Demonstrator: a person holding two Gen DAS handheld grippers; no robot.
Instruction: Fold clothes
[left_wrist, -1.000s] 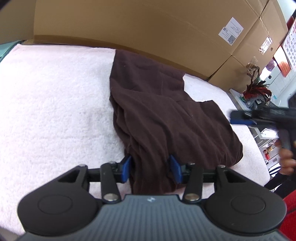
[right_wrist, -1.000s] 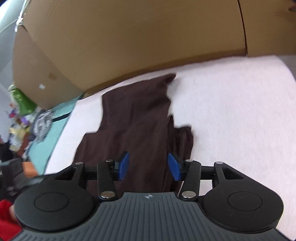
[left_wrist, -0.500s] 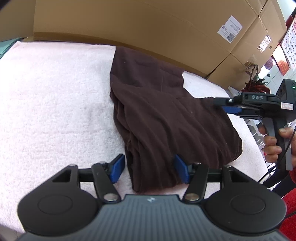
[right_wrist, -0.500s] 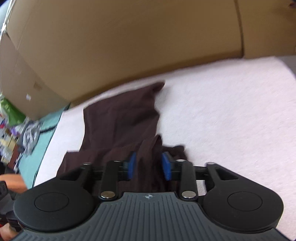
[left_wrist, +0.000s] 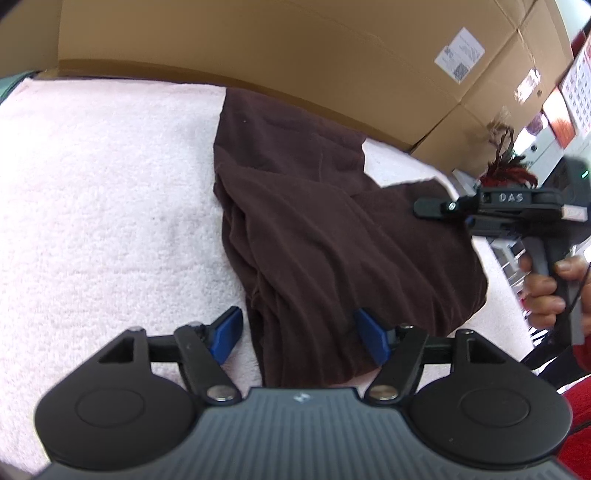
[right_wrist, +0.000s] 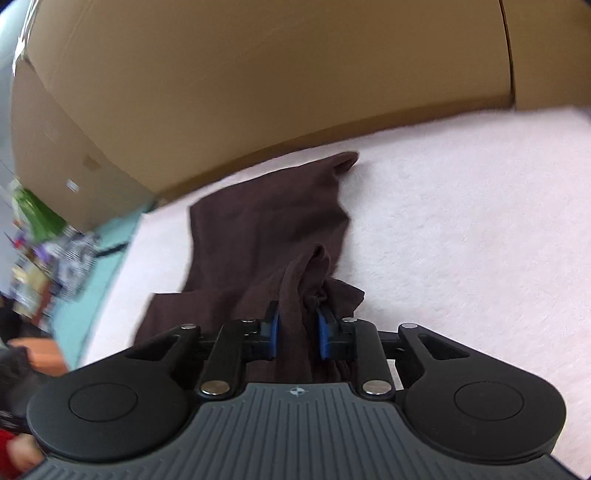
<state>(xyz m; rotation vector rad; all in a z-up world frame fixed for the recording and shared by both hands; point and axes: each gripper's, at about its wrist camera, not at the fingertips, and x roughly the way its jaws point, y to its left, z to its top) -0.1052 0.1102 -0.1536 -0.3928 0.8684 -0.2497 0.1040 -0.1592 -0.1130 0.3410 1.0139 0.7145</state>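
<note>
Surface: pink fleecy blanket (left_wrist: 96, 192), cardboard boxes (left_wrist: 295, 48) at the far edge.
Garment: our brown garment (left_wrist: 314, 229) lies rumpled on the blanket.
Left gripper (left_wrist: 297, 338): we hold it wide, straddling the near hem.
Right gripper (right_wrist: 297, 332): narrow, pinching a bunched fold.

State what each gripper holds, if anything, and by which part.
The right gripper is shut on the dark brown garment, pinching a bunched fold at its near edge. The left gripper is open, straddling the garment's near end without holding it.
</note>
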